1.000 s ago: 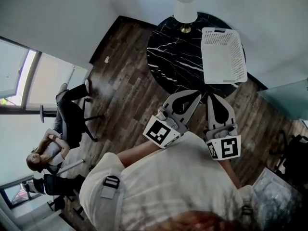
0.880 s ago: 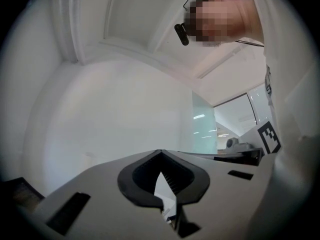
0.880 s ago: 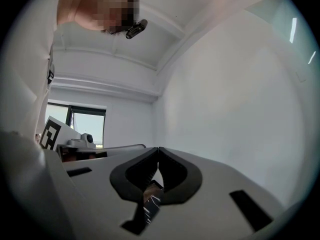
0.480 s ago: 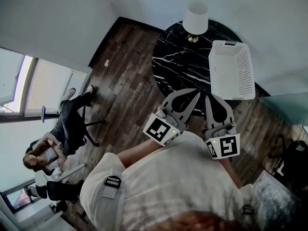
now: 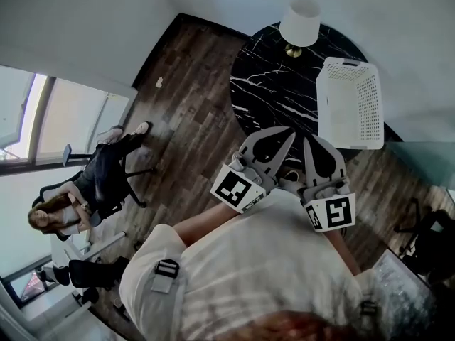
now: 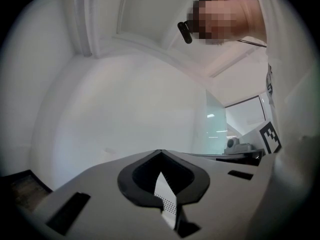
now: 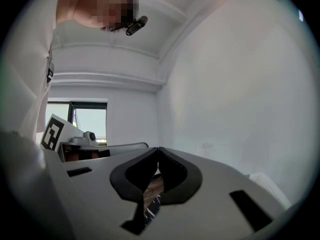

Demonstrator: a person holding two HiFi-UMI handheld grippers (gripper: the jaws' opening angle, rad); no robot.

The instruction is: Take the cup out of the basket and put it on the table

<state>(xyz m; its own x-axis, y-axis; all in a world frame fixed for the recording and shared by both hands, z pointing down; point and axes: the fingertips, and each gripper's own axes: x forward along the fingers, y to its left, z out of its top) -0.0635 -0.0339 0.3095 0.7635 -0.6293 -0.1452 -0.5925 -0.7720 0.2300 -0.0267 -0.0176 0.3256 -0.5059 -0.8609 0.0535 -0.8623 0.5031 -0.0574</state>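
Mid-frame, by the black marble worktop's [image 5: 274, 84] near edge | left gripper [image 5: 274, 144], right gripper [image 5: 321, 158] both closed, empty: I judge them staged for approach | white basket [image 5: 350, 104] upper right on it; cup unseen.

Count from head view:
- 1 round black table [image 5: 263, 94].
- 1 white basket [image 5: 350, 104].
- 1 lamp [image 5: 299, 21] w/ white shade.
- 2 grippers: left gripper [image 5: 283, 133] & right gripper [image 5: 315, 142].
- 2 marker cubes, 1 per gripper: left cube [image 5: 236, 189], right cube [image 5: 332, 213].
- 2 people: seated person [image 5: 85, 190] & wearer [image 5: 263, 275] in white shirt.
- 1 window [image 5: 71, 130].
- 2 office chairs made out: chair [image 5: 126, 190] under the seated person, 2nd chair [image 5: 82, 272] bottom left.
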